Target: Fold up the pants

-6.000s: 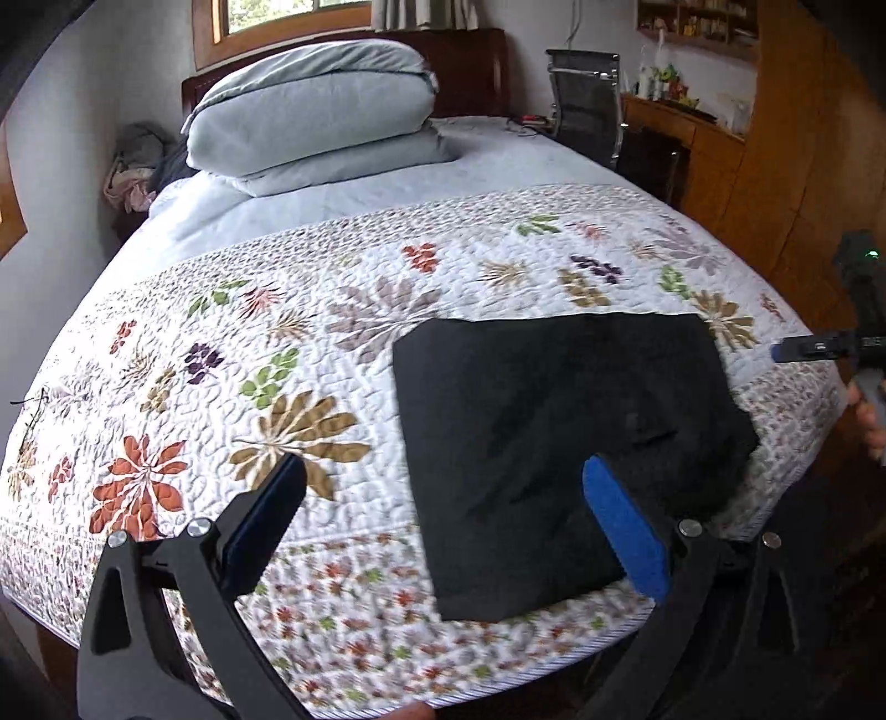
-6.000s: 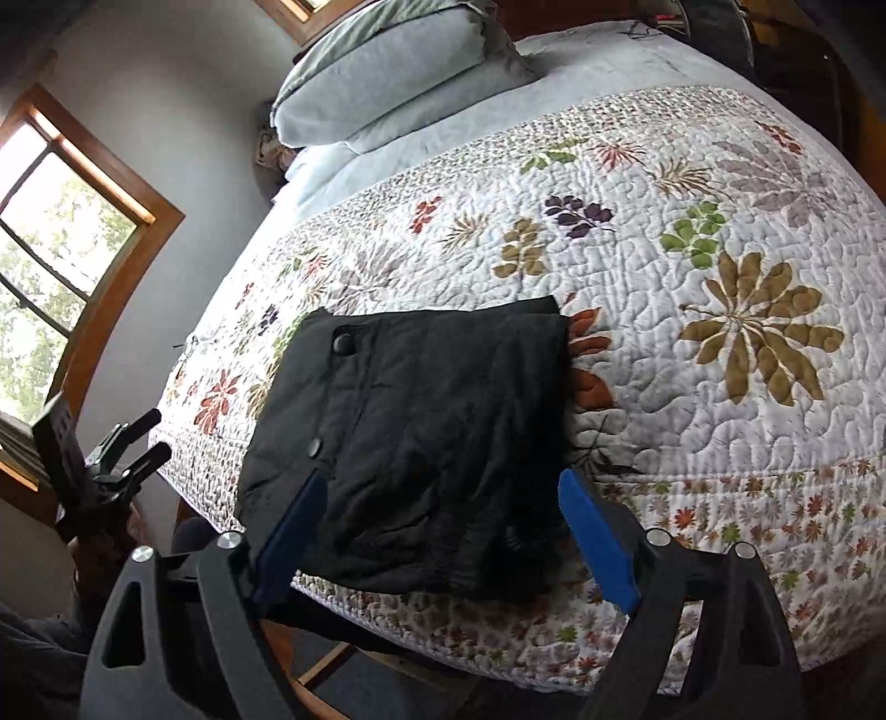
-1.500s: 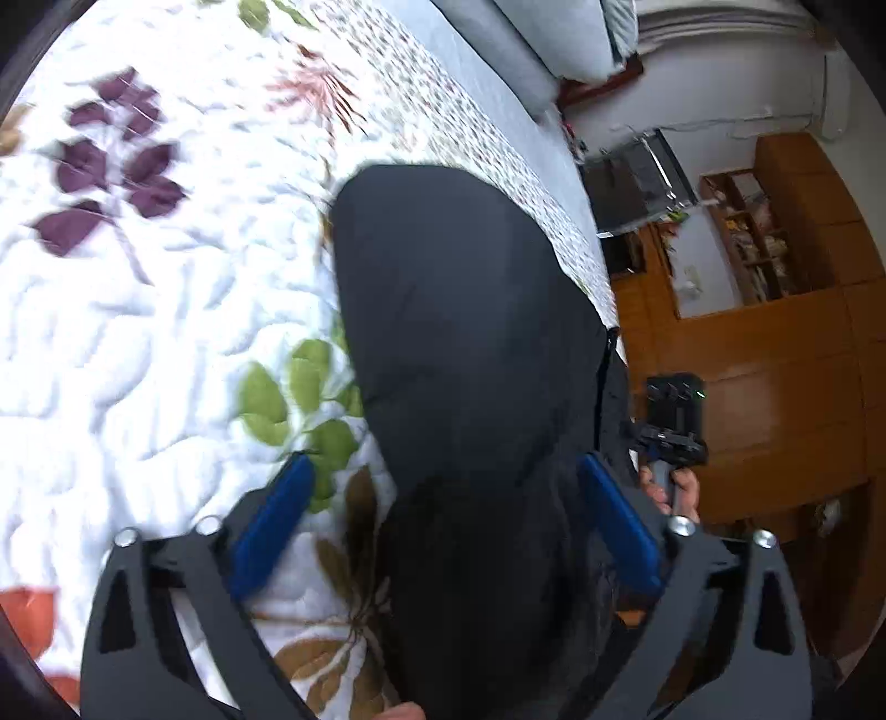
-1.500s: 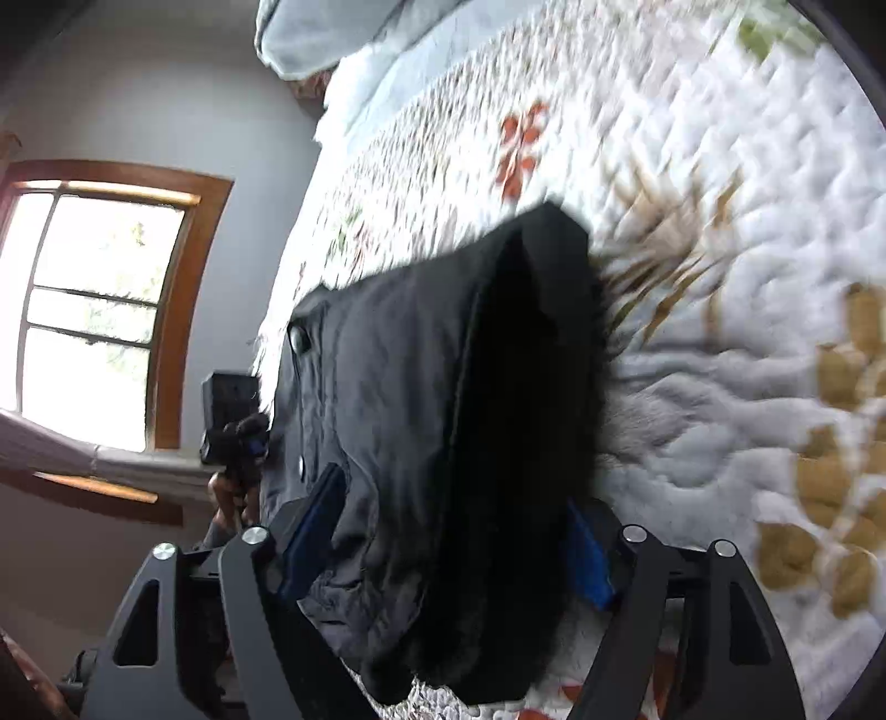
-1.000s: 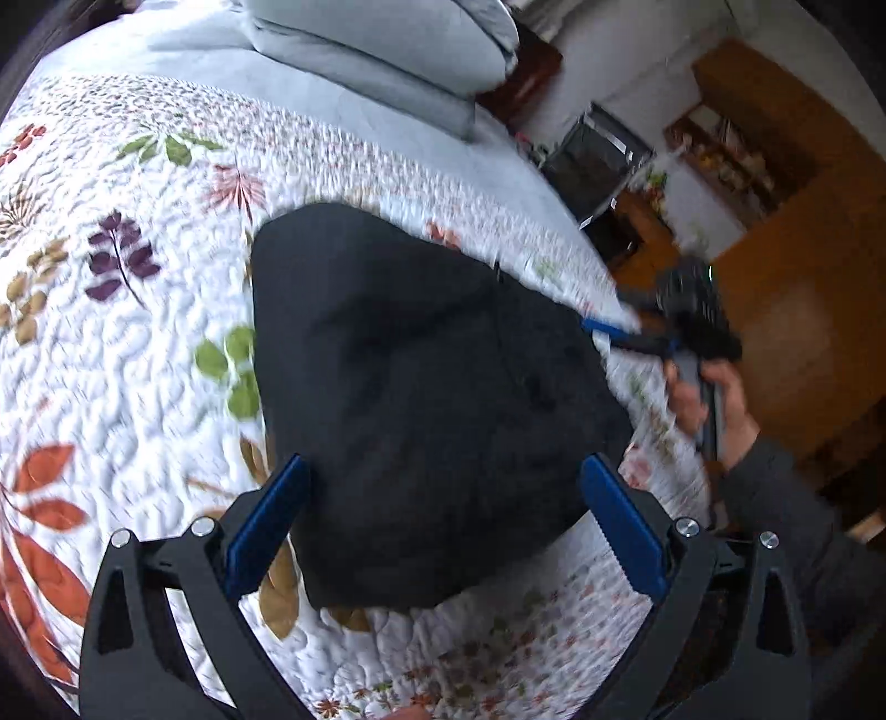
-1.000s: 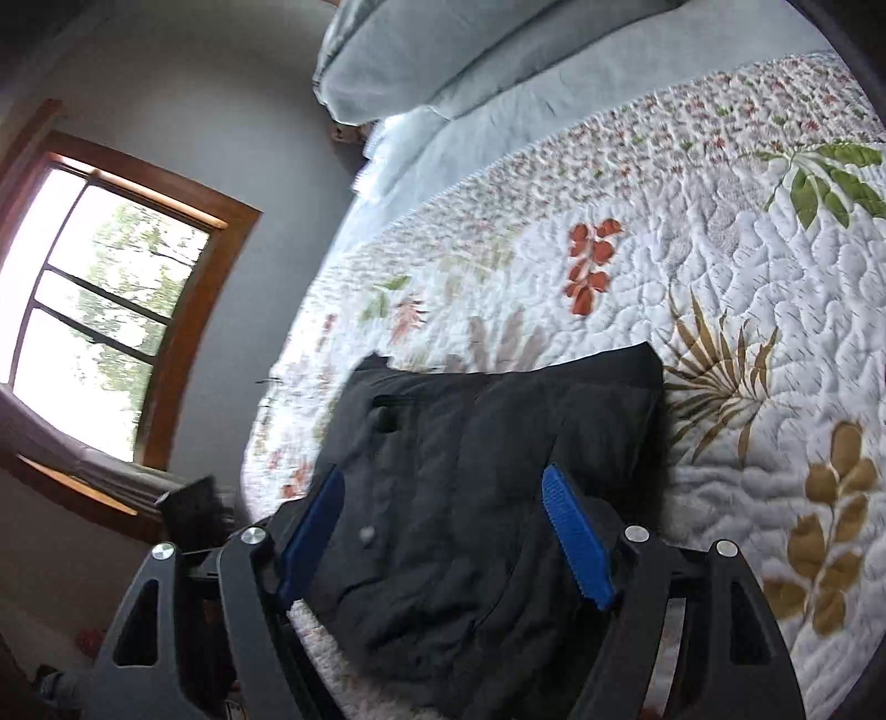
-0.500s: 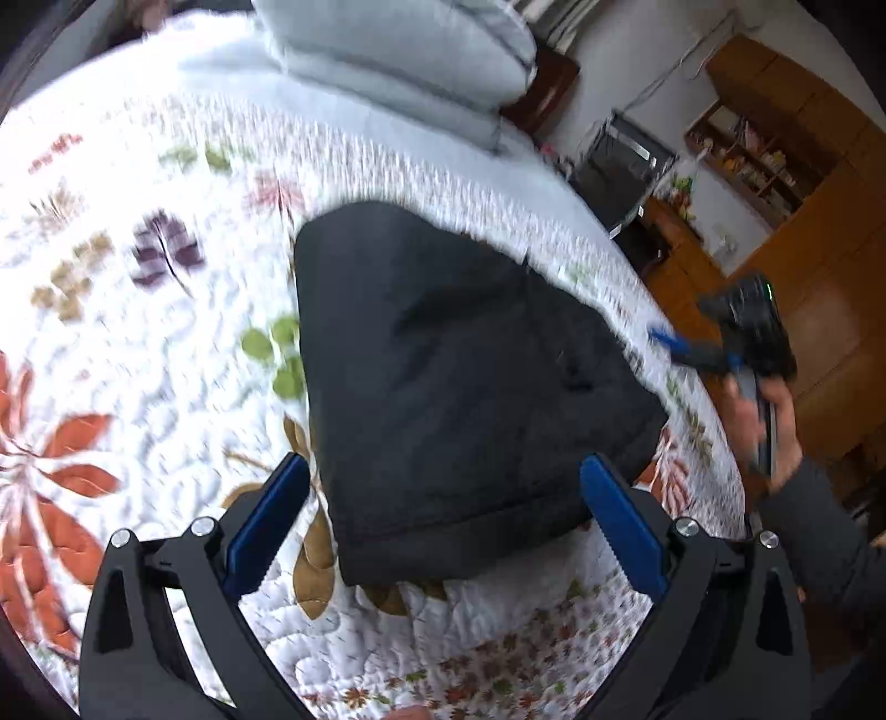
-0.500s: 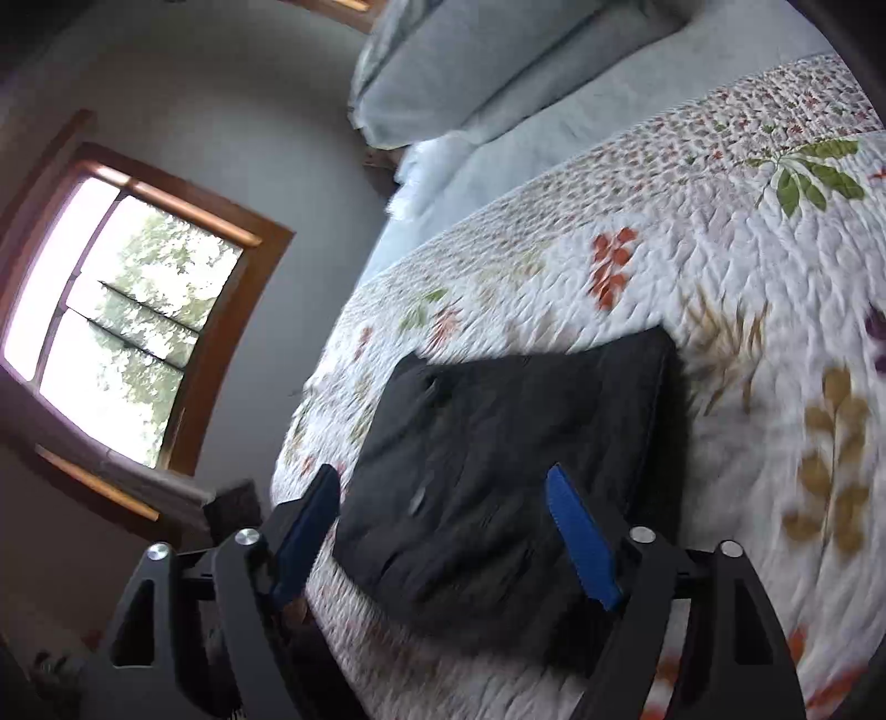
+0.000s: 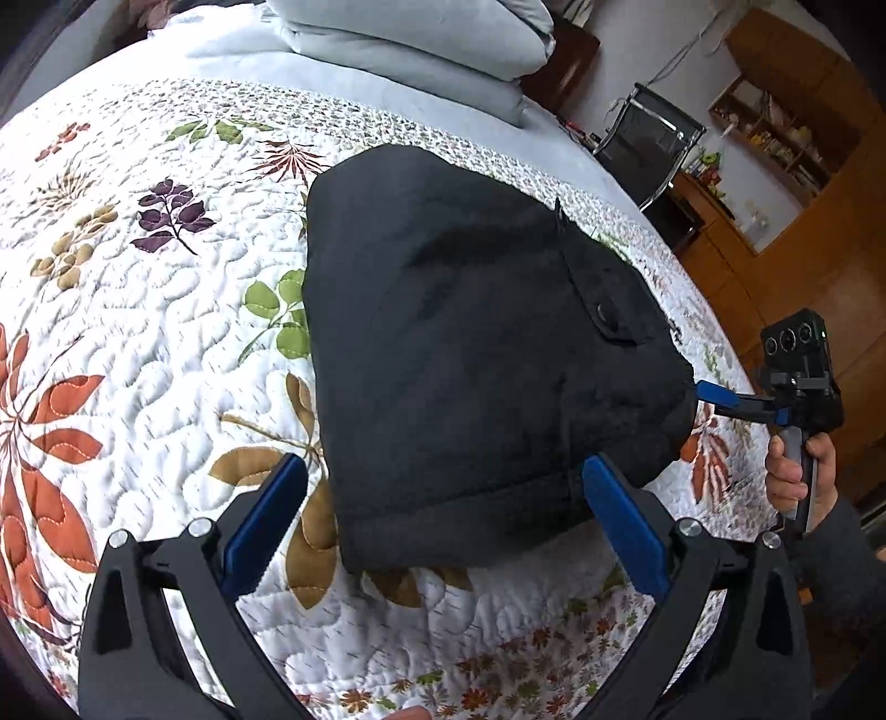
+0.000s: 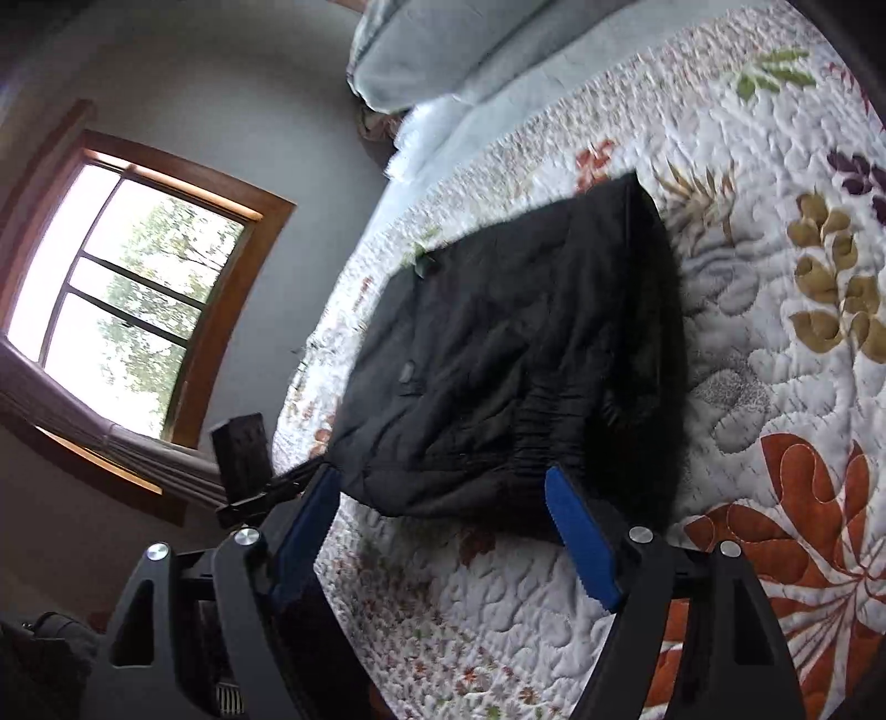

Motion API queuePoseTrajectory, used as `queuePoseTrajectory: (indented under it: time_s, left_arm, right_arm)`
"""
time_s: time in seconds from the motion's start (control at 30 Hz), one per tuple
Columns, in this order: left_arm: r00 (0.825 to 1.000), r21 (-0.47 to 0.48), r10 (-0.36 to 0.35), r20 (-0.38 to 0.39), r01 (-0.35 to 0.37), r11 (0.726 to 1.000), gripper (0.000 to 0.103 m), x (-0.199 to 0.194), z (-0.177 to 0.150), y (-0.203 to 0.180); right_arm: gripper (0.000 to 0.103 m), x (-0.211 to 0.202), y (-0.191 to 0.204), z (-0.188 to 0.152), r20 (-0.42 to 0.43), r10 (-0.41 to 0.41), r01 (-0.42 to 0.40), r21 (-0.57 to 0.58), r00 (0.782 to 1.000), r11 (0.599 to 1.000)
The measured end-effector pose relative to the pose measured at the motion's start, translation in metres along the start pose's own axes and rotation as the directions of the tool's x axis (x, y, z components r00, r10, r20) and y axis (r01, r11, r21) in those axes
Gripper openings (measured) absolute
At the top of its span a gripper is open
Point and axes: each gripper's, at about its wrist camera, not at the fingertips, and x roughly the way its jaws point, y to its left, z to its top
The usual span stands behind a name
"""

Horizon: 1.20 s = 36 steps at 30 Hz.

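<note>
Bed [image 9: 387,133]: fills most of both views; pale blue sheet at head end, floral quilt over the rest.
Quilt [image 9: 138,343]: white, stitched, w/ leaf & flower print in orange, brown, green, purple; small-flower border strip along near edge.
Pillows [image 9: 421,33]: grey-blue stack at head of bed, top of left wrist view.
Window [image 10: 127,299]: wood frame, bright, trees outside; left of right wrist view.
Cabinets [image 9: 803,183]: wood units & shelves along far wall, right of bed.
Chair [image 9: 648,138]: black, metal frame, beside bed near cabinets.
Pants [image 9: 476,354]: black, folded into compact thick bundle, lying flat on quilt near bed's foot edge. Buttoned pocket flap faces up on right side in left wrist view; gathered elastic waistband faces right gripper in right wrist view [image 10: 515,354].
Left gripper [image 9: 443,526]: jaws spread wide, blue pads either side of bundle's near edge, above it; no pad pressing cloth, nothing held.
Right gripper [image 10: 443,526]: jaws spread wide, released; pads flank waistband edge, no squeeze visible. In left wrist view [image 9: 720,396] its blue tip sits just beside bundle's right corner; contact prob. none, but view too small to confirm.
Hand [image 9: 797,471]: grips right gripper's handle, dark sleeve below.
</note>
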Motion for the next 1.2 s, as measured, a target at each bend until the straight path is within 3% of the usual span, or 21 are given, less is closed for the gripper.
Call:
queuePoseTrajectory:
  time_s: [0.1,0.23,0.3,0.37,0.43,0.57,0.8,0.87,1.0,1.03,1.1,1.17,1.2]
  left_arm:
    - [1.000,-0.012,0.000,0.011,0.001,1.000,0.099,-0.004,0.001,-0.001]
    - [1.000,-0.035,0.015,0.008,-0.015,0.999,0.099,-0.009,-0.015,0.008]
    - [0.999,-0.051,0.032,0.015,-0.031,0.998,0.099,-0.016,-0.020,0.010]
    - [0.999,-0.065,0.048,0.022,-0.047,0.997,0.099,-0.027,-0.025,0.013]
    - [0.996,-0.061,0.074,0.041,-0.071,0.996,0.099,-0.043,-0.031,0.013]
    - [0.985,-0.046,0.154,0.080,-0.151,0.988,0.100,-0.081,-0.048,0.011]
    - [0.954,-0.177,0.221,0.204,-0.186,0.967,0.100,-0.175,-0.087,0.020]
    - [0.936,-0.181,0.257,0.242,-0.217,0.959,0.100,-0.204,-0.097,0.013]
    - [0.874,-0.128,0.366,0.320,-0.343,0.931,0.100,-0.252,-0.112,-0.021]
    - [0.856,-0.107,0.387,0.343,-0.374,0.921,0.100,-0.264,-0.116,-0.035]
    - [0.835,-0.078,0.387,0.390,-0.389,0.918,0.100,-0.286,-0.122,-0.057]
    - [0.827,-0.069,0.388,0.406,-0.396,0.916,0.100,-0.299,-0.127,-0.073]
    - [0.833,-0.056,0.379,0.403,-0.391,0.919,0.100,-0.304,-0.130,-0.084]
  right_arm:
    - [0.083,-0.008,0.007,-0.002,0.032,0.008,-0.008,-0.020,0.999,1.000]
    - [0.085,0.007,0.000,-0.004,-0.002,-0.067,0.067,-0.017,0.998,0.998]
    - [0.086,0.001,0.005,-0.006,0.024,-0.069,0.069,-0.005,0.997,0.998]
    - [0.094,-0.015,0.014,-0.012,0.077,-0.109,0.109,0.002,0.991,0.994]
    - [0.095,-0.032,0.025,-0.022,0.127,-0.154,0.156,-0.006,0.980,0.988]
    - [0.100,-0.076,0.040,-0.059,0.208,-0.319,0.312,0.067,0.925,0.948]
    - [0.100,-0.151,0.079,-0.142,0.339,-0.460,0.441,0.136,0.821,0.887]
    - [0.100,-0.170,0.101,-0.166,0.382,-0.479,0.468,0.129,0.790,0.874]
    - [0.100,-0.187,0.151,-0.199,0.454,-0.517,0.548,0.072,0.726,0.833]
    - [0.100,-0.189,0.161,-0.205,0.466,-0.518,0.560,0.058,0.717,0.827]
    - [0.100,-0.194,0.186,-0.219,0.494,-0.518,0.583,0.027,0.698,0.812]
    - [0.100,-0.198,0.207,-0.231,0.517,-0.503,0.585,0.005,0.693,0.811]
    - [0.100,-0.198,0.217,-0.236,0.520,-0.491,0.582,-0.015,0.699,0.813]
